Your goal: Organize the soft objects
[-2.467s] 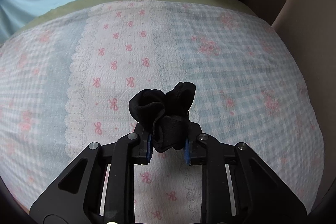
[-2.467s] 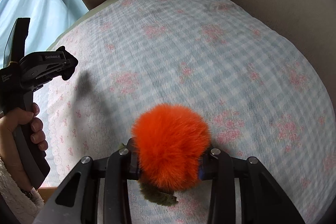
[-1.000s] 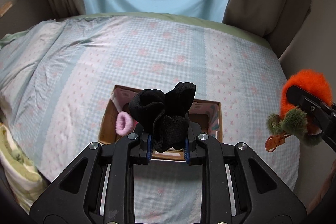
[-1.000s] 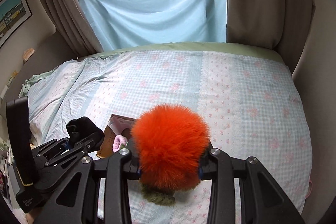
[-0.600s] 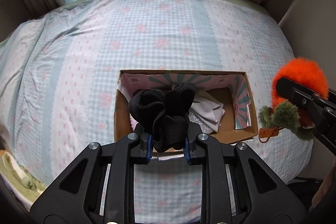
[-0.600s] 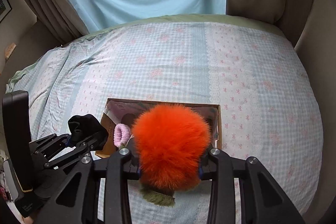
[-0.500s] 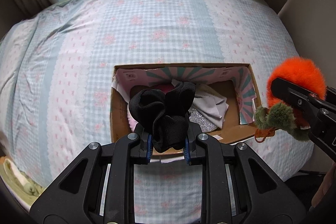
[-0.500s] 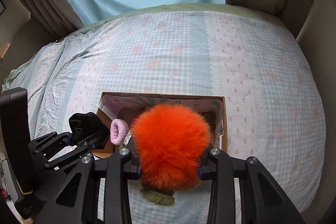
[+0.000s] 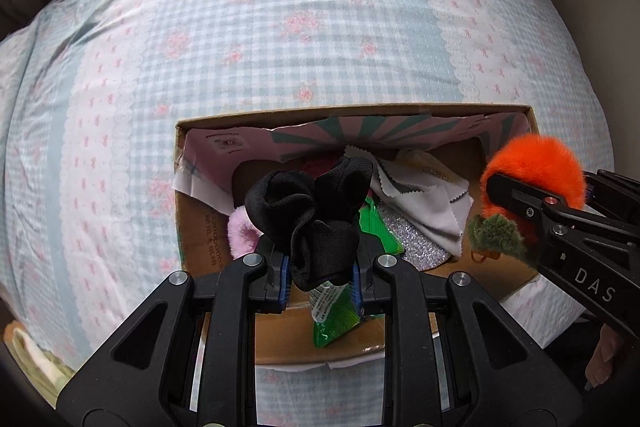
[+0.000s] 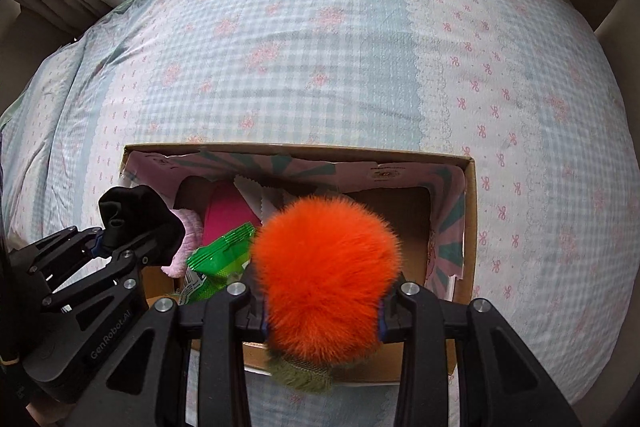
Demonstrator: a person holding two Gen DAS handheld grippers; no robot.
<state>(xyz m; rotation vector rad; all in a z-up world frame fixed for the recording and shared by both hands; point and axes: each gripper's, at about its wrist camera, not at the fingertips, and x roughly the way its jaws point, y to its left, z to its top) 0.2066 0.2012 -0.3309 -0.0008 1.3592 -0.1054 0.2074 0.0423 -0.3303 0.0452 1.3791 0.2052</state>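
Two soft, light things hang over the cardboard box (image 9: 532,131) — our left tool (image 9: 318,275) clamps the limp black sock (image 9: 316,211) mid-bunch, our right tool (image 10: 322,315), at three o'clock, squeezes the orange pom-pom (image 10: 324,267).

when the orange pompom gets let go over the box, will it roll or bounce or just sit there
The orange pompom looks light and squashy: its fur bulges out past the right tool squeezing it. It would probably land softly rather than bounce. Being round, it might roll a little, though the green tuft beneath and the walls of the cardboard box should stop it.
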